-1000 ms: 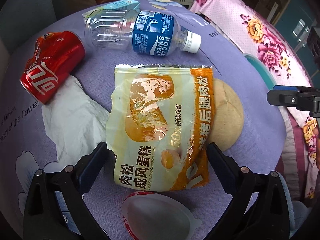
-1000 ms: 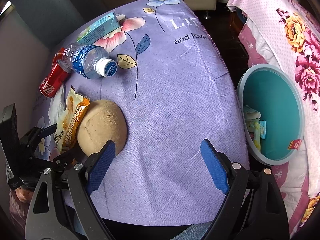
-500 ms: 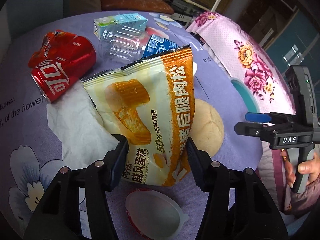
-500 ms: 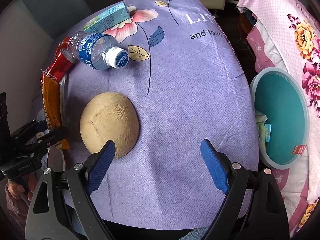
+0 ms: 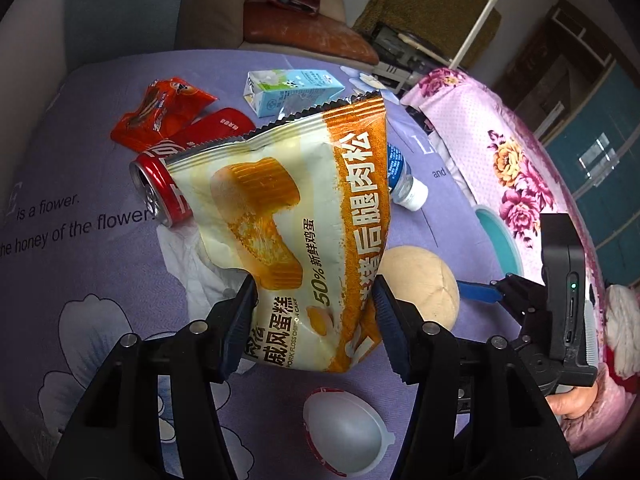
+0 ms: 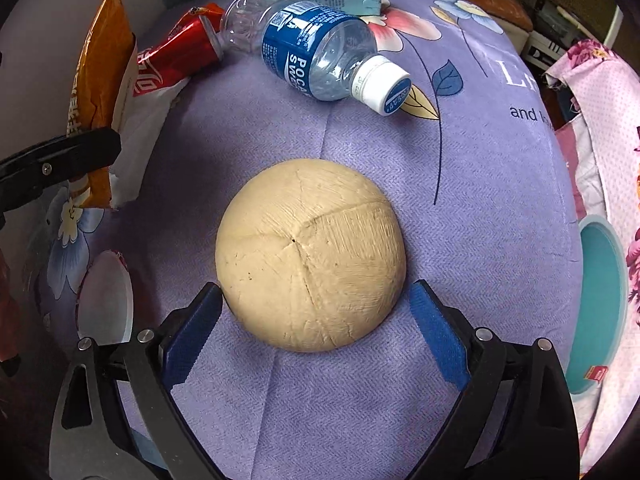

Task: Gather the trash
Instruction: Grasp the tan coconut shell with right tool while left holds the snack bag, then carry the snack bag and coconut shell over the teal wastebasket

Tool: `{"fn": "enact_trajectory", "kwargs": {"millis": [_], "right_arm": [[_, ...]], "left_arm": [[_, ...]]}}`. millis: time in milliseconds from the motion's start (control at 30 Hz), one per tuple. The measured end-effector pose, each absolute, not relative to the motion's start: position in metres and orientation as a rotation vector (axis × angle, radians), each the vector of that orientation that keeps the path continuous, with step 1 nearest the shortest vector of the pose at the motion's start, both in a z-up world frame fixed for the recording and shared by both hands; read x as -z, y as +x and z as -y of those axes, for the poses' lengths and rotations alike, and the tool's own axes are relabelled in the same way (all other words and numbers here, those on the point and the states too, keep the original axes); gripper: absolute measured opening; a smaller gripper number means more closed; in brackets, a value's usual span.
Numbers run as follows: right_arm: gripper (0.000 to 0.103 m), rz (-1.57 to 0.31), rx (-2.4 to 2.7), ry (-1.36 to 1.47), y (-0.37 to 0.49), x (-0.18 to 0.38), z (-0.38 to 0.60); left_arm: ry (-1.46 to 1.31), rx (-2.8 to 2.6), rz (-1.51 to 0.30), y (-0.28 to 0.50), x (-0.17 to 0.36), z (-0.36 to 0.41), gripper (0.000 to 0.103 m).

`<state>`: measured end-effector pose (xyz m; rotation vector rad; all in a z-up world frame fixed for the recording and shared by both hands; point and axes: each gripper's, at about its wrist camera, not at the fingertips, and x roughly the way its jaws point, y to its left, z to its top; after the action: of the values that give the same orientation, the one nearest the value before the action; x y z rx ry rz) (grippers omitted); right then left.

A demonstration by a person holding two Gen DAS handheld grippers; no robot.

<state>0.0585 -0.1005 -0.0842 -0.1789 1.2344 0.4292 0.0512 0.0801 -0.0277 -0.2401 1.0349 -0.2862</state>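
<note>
**Trash pickup: wrapper in hand, coconut shell lined up**

Trash lies scattered on the purple flowered tablecloth (image 6: 480,184). Entries run left to right.

Left gripper (image 5: 312,304): fingers clenched on the lower part of the cake wrapper (image 5: 296,216), which stands upright between the pads, clear of the cloth. Step in hand, by judgement: carrying this wrapper to the teal bin (image 5: 498,236), seen at the table's right edge. The next move calls for a swing rightward over the round coconut shell (image 5: 420,284) and a release above the bin mouth. The wrapper is light and floppy, so it may sag or catch on the way.

Behind the wrapper: a red cola can (image 5: 160,188) lying on its side, a red snack packet (image 5: 160,112), a white tissue (image 5: 200,264), a milk carton (image 5: 292,90), and a clear bottle (image 5: 404,184), mostly covered. A white cup lid (image 5: 344,432) rests near the camera.

Right gripper (image 6: 316,312): fingers released, spread wide to either side of the shell's near edge, not touching it. Likely the next grasp; the shell looks nearly as wide as the opening, so a centred approach is needed.

Hard to make out: the bottle body in the left view; the bin interior, cut off at the frame edge in both views; whether the dome-shaped shell is a half or a whole.
</note>
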Motion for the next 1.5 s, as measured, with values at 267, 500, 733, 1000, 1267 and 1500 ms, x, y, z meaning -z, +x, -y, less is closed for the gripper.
{"fn": "enact_trajectory", "kwargs": {"millis": [267, 500, 733, 1000, 1267, 1500], "right_arm": [[0.087, -1.235, -0.47, -0.028, 0.059, 0.068, 0.124], [0.084, -1.189, -0.469, 0.155, 0.069, 0.027, 0.168], [0.084, -1.16, -0.458, 0.178, 0.093, 0.019, 0.169], [0.084, -1.115, -0.411, 0.157, 0.128, 0.019, 0.165], [0.07, -1.146, -0.335, 0.186, 0.125, 0.034, 0.205], [0.026, -1.236, -0.315, 0.231, 0.12, 0.074, 0.225]], "left_arm": [[-0.241, 0.295, -1.041, 0.052, 0.029, -0.075, 0.058], [-0.215, 0.336, -1.051, 0.051, 0.029, -0.061, 0.058], [-0.184, 0.368, -1.086, 0.054, 0.04, -0.036, 0.058], [-0.183, 0.366, -1.104, 0.064, 0.045, -0.026, 0.058], [-0.15, 0.403, -1.13, 0.078, 0.05, 0.003, 0.058], [-0.124, 0.398, -1.168, 0.082, 0.06, 0.022, 0.058]]}}
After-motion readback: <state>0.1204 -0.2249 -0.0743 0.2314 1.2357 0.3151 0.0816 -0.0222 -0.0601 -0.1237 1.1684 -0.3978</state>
